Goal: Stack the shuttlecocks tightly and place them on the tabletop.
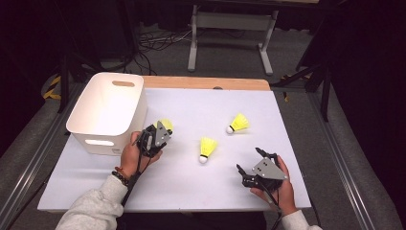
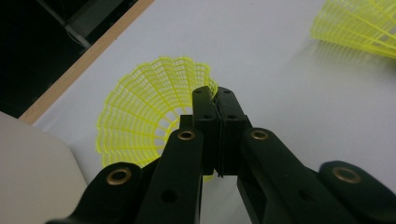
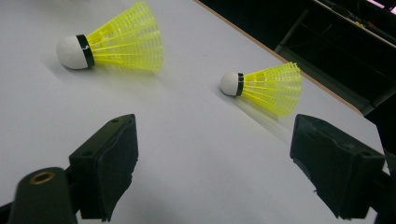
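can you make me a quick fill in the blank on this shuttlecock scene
1. The left gripper is shut on the skirt of a ____ shuttlecock.
2. The right gripper has its jaws ____.
3. ____ shuttlecocks lie loose on the white table.
4. The white bin stands at the table's ____ side.

Missing words: yellow; open; two; left

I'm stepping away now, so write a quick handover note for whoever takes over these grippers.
Left gripper: shut on the skirt rim of a yellow shuttlecock, beside the white bin.
Right gripper: open, holding nothing, near the table's front right.
Two more shuttlecocks lie on the table: the middle one and the far one.
Done: one picked up. The bin looks empty.
Left: probably drop it in the bin, then the other two.
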Demonstrator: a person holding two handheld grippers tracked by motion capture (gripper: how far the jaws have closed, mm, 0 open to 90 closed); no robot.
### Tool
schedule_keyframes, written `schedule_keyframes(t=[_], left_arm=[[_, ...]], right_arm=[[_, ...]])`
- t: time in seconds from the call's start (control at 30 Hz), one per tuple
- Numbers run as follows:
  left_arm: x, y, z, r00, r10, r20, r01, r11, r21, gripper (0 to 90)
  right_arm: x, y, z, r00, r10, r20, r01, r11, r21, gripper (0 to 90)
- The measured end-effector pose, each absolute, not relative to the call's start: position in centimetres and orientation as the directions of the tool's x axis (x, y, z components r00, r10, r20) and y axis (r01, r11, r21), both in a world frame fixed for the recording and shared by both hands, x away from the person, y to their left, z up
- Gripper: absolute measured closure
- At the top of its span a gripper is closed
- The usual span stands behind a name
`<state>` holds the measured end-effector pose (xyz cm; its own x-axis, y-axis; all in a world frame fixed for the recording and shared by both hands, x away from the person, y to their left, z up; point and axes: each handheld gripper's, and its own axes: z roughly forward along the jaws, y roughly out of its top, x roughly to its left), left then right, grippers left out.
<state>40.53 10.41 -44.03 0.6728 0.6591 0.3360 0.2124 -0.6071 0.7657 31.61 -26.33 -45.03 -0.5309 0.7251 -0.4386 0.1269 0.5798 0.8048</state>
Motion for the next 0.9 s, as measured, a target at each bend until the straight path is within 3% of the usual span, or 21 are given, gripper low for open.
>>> schedule_keyframes(t=[0.4,0.73,0.9], left_arm=[[41.5,10.3,-43.5,0.697,0.645,0.312,0.277,-0.645,0.713,88.4],[42.4,8.0,-43.3,0.734,0.613,0.294,0.270,-0.660,0.701,75.1],[42.7,6.9,-42.8,0.744,0.590,0.314,0.254,-0.684,0.684,75.4]], right_arm=[[31.7,-26.1,-45.2,-0.543,0.718,-0.437,0.135,0.588,0.798,16.0],[31.7,-26.1,-45.2,-0.546,0.715,-0.436,0.135,0.589,0.797,16.0],[31.7,-26.1,-45.2,-0.548,0.714,-0.435,0.133,0.588,0.798,15.9]])
